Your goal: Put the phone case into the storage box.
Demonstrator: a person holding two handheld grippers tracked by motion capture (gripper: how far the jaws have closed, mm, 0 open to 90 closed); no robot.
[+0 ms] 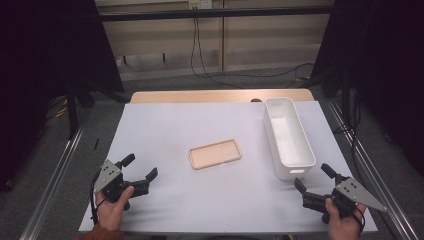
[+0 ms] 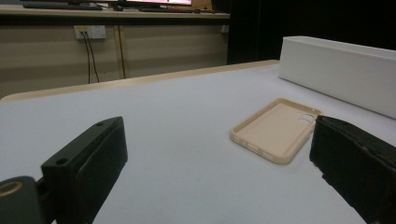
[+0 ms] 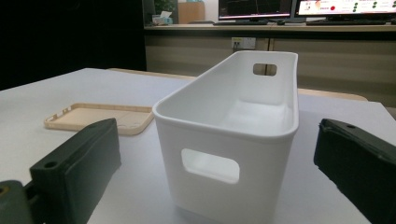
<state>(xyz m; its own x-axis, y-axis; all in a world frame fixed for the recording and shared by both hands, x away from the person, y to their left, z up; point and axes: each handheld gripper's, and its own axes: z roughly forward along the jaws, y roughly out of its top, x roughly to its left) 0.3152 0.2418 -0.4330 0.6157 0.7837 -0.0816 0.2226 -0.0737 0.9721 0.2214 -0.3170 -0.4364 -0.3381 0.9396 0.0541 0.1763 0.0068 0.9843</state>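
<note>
**Both grippers open and empty, phone case waiting at the centre**

At the lower left of the high view: left gripper [image 1: 141,168], held low over the white surface [image 1: 165,122], jaws spread wide, nothing between them. At the lower right of the same view: right gripper [image 1: 314,178], also spread wide and empty, aimed toward the near end of the white bin [image 1: 288,136]. Probably a start posture, with each gripper kept back at the near edge so that the middle stays free for the first reach.

Further in, at the centre of the frame: beige phone case [image 1: 215,153], lying flat with the hollow side up, slightly turned, well apart from both grippers and near the bin but not touching it. Likely laid this way for an easy pinch on the thin rim. Beyond it, toward the upper right: the bin, long side running away from the person, empty inside.

From the left gripper view: phone case [image 2: 275,129] seen low and oblique, right of centre, with the camera cut-out and small side holes visible, details too small from above. Bin wall [image 2: 341,74] behind it.

From the right gripper view: bin [image 3: 229,140] straight ahead between the jaws, with handle slots in both end walls and a bare bottom; phone case [image 3: 100,117] at the left, behind the left jaw.
</note>
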